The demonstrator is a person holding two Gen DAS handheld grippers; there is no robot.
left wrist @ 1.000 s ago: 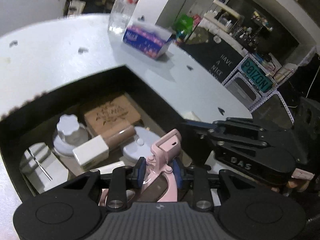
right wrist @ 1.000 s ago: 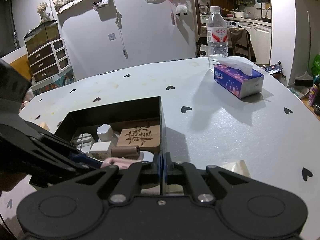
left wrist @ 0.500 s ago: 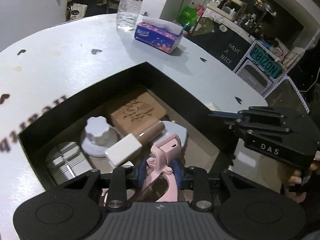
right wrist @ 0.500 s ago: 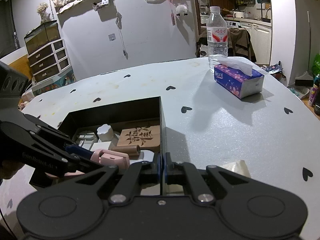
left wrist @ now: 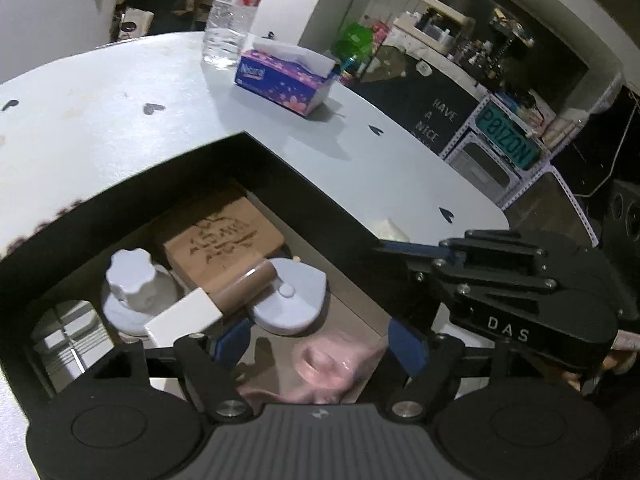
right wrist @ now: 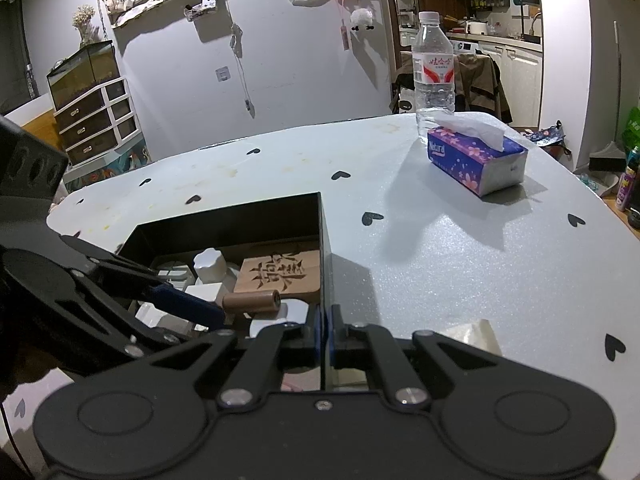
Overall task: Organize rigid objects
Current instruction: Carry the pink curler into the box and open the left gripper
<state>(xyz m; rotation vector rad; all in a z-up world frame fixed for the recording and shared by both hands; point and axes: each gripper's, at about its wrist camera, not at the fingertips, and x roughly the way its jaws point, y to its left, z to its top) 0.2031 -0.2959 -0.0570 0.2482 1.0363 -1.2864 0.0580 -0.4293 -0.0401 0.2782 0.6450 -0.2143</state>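
The left gripper is opening its fingers, letting the blurred pink plastic object drop free into the black open box. The right gripper pinches the box's wall. Next, withdraw left.

Both wrist cameras look steeply down along their fingers, close over the shared black box; its blurred near end is probably common too.

Crowded black box, bare table rightward

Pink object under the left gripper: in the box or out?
In. The pink object, blurred, lies inside the black box, between the left gripper's opening fingers, untouched.
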